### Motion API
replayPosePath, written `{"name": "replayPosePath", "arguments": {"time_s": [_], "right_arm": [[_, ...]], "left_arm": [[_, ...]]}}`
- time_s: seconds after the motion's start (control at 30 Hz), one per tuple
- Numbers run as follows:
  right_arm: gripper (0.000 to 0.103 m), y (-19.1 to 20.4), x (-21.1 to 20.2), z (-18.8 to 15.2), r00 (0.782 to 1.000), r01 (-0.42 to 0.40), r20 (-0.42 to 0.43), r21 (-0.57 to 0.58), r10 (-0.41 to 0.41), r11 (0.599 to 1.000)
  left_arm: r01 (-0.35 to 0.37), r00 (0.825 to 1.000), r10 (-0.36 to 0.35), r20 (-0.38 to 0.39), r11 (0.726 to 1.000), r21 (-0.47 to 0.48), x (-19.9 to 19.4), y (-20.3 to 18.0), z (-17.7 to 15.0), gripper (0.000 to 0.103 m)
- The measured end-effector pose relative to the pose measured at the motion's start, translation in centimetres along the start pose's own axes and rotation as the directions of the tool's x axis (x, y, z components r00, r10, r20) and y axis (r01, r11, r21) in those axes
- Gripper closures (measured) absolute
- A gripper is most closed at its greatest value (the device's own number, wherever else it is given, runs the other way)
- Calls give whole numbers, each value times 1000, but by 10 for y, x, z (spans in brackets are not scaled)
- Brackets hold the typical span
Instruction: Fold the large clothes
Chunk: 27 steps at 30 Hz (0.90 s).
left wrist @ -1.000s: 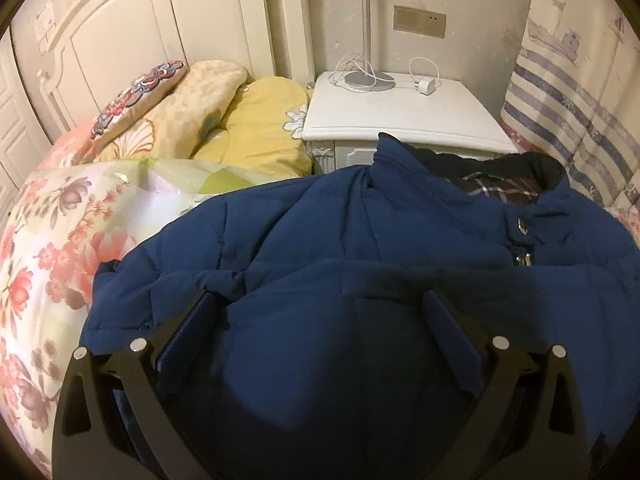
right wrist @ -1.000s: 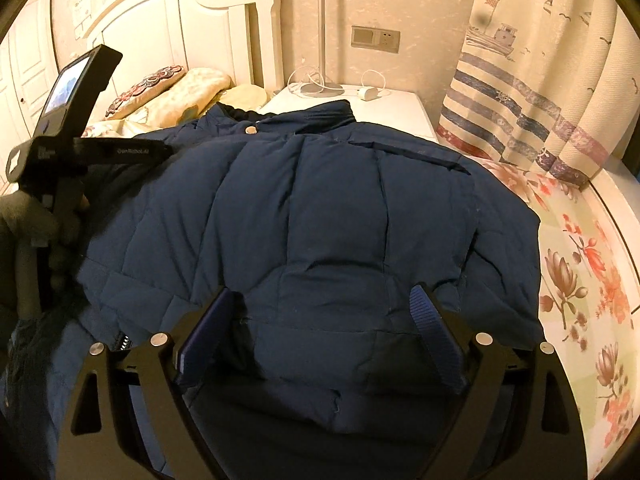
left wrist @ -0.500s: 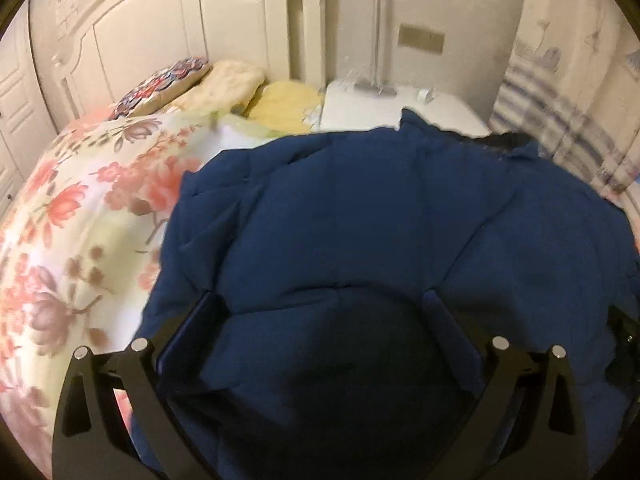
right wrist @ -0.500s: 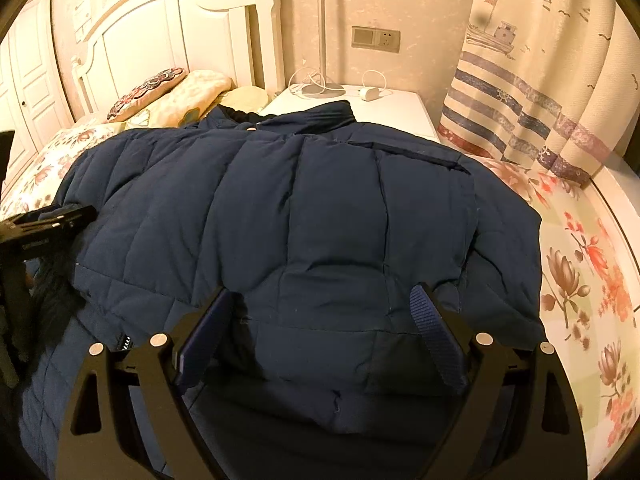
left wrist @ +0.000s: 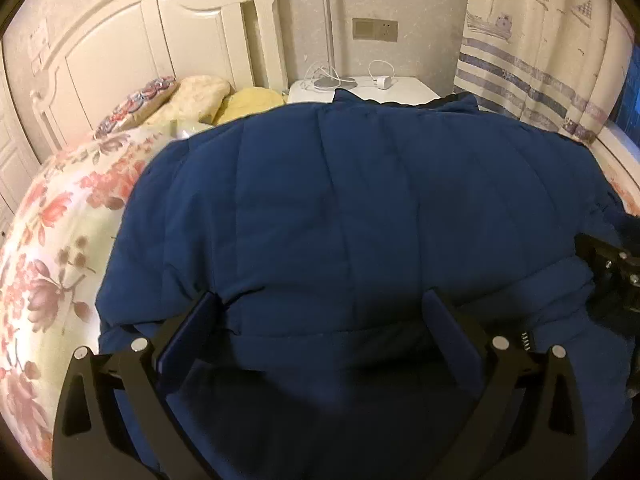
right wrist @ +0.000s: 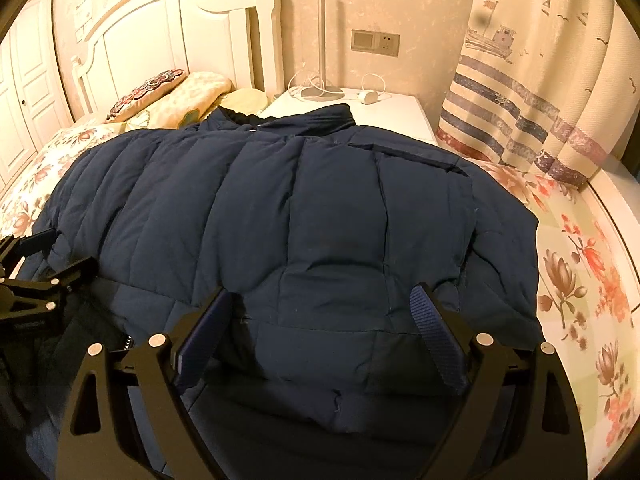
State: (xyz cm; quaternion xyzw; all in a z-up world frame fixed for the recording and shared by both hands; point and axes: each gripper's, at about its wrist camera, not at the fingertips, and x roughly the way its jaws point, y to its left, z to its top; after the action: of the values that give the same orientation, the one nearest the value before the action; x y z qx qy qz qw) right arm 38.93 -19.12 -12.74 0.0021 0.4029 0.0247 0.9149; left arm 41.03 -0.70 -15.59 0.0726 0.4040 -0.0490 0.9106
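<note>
A large dark blue padded jacket [left wrist: 360, 208] lies spread over the bed, collar toward the nightstand; it also shows in the right wrist view [right wrist: 304, 208]. My left gripper [left wrist: 320, 308] is open, its jaws wide apart over the jacket's near hem on the left side. My right gripper [right wrist: 322, 304] is open too, over the near hem on the right side. Each gripper shows at the edge of the other's view: the right one [left wrist: 612, 272], the left one [right wrist: 36, 280]. Neither holds the fabric.
The floral bedspread [left wrist: 52, 248] [right wrist: 580, 264] lies under the jacket. Pillows [left wrist: 192, 96] rest by the white headboard [right wrist: 168, 32]. A white nightstand [right wrist: 384, 108] carries a lamp base and a charger. A striped curtain [right wrist: 540, 92] hangs at right.
The left gripper has drawn back and down toward the jacket's near hem. The jacket's front has been laid flat and closed. The right gripper has held still.
</note>
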Motion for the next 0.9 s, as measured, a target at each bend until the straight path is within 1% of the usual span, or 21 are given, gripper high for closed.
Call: {"name": "replayPosePath", "arguments": {"time_s": [0.03, 0.1, 0.17, 0.2, 0.27, 0.3, 0.33, 0.37, 0.4, 0.43, 0.5, 0.53, 0.57, 0.6, 0.67, 0.7, 0.77, 0.8, 0.83, 0.87, 0.9], "right_arm": [[15, -1, -1, 0, 1000, -13, 5, 6, 13, 1000], [15, -10, -8, 0, 997, -71, 34, 46, 70, 996], [15, -17, -17, 5, 994, -92, 68, 81, 87, 992], [15, -19, -24, 8, 991, -86, 106, 93, 76, 992], [14, -18, -44, 22, 975, -61, 218, 70, 45, 996], [12, -17, -51, 32, 966, -40, 259, 52, 25, 998], [4, -17, -54, 40, 961, -29, 276, 43, 16, 999], [4, -17, -54, 53, 958, -26, 285, 37, 14, 999], [4, -19, -50, 66, 960, -26, 278, 39, 14, 999], [4, -21, -47, 74, 963, -5, 269, 52, -10, 999], [4, -29, -24, 95, 977, 84, 185, 112, -104, 990], [4, -31, -13, 100, 983, 86, 150, 125, -104, 988], [4, -34, 4, 104, 993, 48, 100, 137, -62, 989], [4, -36, 23, 105, 998, 40, 49, 145, -48, 989], [4, -38, 62, 99, 995, 78, -68, 134, -69, 988], [4, -37, 78, 94, 992, 69, -109, 113, -57, 991], [4, -40, 81, 92, 993, 57, -112, 130, -42, 990], [4, -41, 82, 94, 990, 57, -139, 132, -38, 990], [5, -40, 81, 95, 989, 60, -143, 128, -41, 990], [5, -40, 74, 96, 991, 69, -125, 132, -52, 989], [5, -39, 61, 95, 995, 69, -84, 143, -57, 987]], "left_arm": [[-2, 1000, 2, 0, 1000, 2, 0, 0, 0, 2], [11, 1000, -11, 0, 1000, -7, 1, 2, 0, 2], [22, 1000, -22, 1, 1000, -16, 1, 4, 0, 2], [22, 1000, -22, 2, 1000, -16, -1, 3, -2, 2], [19, 1000, -19, 3, 1000, -14, -1, 3, -3, 2], [19, 1000, -19, 4, 1000, -14, -1, 2, -3, 2], [20, 1000, -20, 4, 1000, -15, -1, 2, -3, 2], [21, 1000, -21, 4, 1000, -16, -1, 3, -3, 2], [21, 1000, -21, 5, 1000, -17, -2, 2, -3, 2], [22, 1000, -22, 5, 1000, -17, -2, 2, -3, 2], [21, 1000, -21, 5, 1000, -17, -2, 3, -3, 2], [22, 1000, -22, 5, 1000, -17, -2, 3, -3, 2], [22, 1000, -22, 5, 1000, -18, -1, 3, -3, 2], [22, 1000, -22, 5, 1000, -18, -2, 3, -3, 2], [26, 1000, -26, 7, 1000, -18, -2, 2, -3, 2], [29, 1000, -29, 9, 999, -18, -2, 3, -3, 2], [31, 1000, -31, 8, 999, -21, -2, 4, -3, 2], [30, 1000, -30, 7, 999, -21, -2, 4, -3, 2], [30, 1000, -30, 8, 999, -21, -3, 3, -4, 2], [28, 1000, -28, 7, 999, -20, -2, 3, -3, 2], [28, 1000, -28, 7, 999, -20, -2, 3, -4, 2]]}}
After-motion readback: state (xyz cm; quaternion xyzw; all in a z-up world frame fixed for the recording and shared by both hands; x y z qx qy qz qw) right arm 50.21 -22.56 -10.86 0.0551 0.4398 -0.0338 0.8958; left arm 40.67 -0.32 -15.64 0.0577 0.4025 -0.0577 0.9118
